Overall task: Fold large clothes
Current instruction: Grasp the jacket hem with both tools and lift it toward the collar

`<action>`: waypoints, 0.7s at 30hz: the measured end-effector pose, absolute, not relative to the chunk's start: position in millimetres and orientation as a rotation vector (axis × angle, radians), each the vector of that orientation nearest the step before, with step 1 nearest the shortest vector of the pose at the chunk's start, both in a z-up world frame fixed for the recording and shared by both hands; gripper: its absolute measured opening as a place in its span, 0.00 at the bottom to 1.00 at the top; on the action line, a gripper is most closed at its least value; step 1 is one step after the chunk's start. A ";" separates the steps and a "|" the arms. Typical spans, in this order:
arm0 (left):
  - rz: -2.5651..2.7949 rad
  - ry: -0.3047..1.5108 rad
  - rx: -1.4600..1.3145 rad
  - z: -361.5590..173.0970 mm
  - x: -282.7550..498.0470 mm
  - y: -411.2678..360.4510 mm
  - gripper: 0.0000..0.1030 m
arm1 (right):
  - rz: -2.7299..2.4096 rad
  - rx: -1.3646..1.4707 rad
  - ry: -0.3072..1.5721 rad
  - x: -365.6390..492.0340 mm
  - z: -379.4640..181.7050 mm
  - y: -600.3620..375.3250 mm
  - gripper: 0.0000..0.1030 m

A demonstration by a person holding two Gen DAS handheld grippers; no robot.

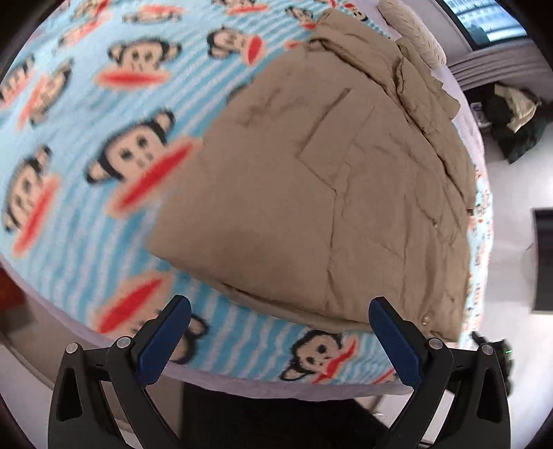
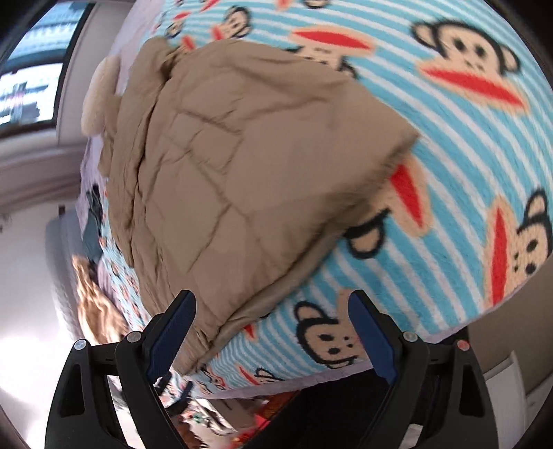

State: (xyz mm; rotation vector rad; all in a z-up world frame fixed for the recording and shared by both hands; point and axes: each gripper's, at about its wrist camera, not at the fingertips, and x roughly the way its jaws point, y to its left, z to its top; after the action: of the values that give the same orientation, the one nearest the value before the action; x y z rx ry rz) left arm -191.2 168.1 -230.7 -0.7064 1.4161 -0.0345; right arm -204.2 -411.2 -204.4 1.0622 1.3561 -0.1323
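Left tool (image 1: pixel 280 331) agape, empty, above near hem of tan quilted jacket (image 1: pixel 321 193); right tool (image 2: pixel 273 331) likewise spread, empty. Jacket lies part-folded on monkey-print blanket (image 1: pixel 103 214) covering bed. Likely between folds; next: pinch hem corners at 6 o'clock, carry toward 12.

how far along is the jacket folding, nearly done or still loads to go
Looks well along. Done: the tan quilted jacket lies as a compact doubled-over bundle on the monkey-print blanket, layers stacked at its near edge. In hand: nothing; the left gripper and right gripper are both open and empty. Left: its fleecy collar end looks rumpled, so perhaps one more fold or tidy.
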 end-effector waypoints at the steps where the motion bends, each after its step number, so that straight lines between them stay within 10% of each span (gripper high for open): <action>1: -0.053 1.418 -0.738 -236.5 -190.4 165.2 1.00 | -0.138 1.076 1.354 -205.9 -207.8 -414.0 0.89; 11: -0.096 1.398 -0.817 -254.3 -154.7 148.5 0.99 | -0.162 1.264 1.254 -204.5 -232.8 -440.3 0.89; 14: -0.083 1.417 -0.794 -254.7 -147.9 145.5 0.70 | -0.167 1.348 1.210 -202.8 -238.0 -448.0 0.77; 16: -0.098 1.429 -0.803 -257.4 -144.1 147.0 0.28 | -0.165 1.382 1.209 -199.4 -241.7 -448.8 0.48; 19: -0.122 1.402 -0.818 -251.9 -143.7 153.5 0.16 | -0.175 1.360 1.231 -193.6 -242.2 -443.1 0.13; 21: -0.145 1.371 -0.802 -240.3 -141.8 153.7 0.13 | -0.166 1.341 1.215 -190.4 -237.0 -440.3 0.09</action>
State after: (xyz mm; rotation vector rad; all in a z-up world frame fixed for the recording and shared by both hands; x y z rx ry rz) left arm -141.8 153.7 -240.3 -0.8020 1.3705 -0.1450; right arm -190.4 -440.3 -237.0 1.3413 1.2146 -0.1660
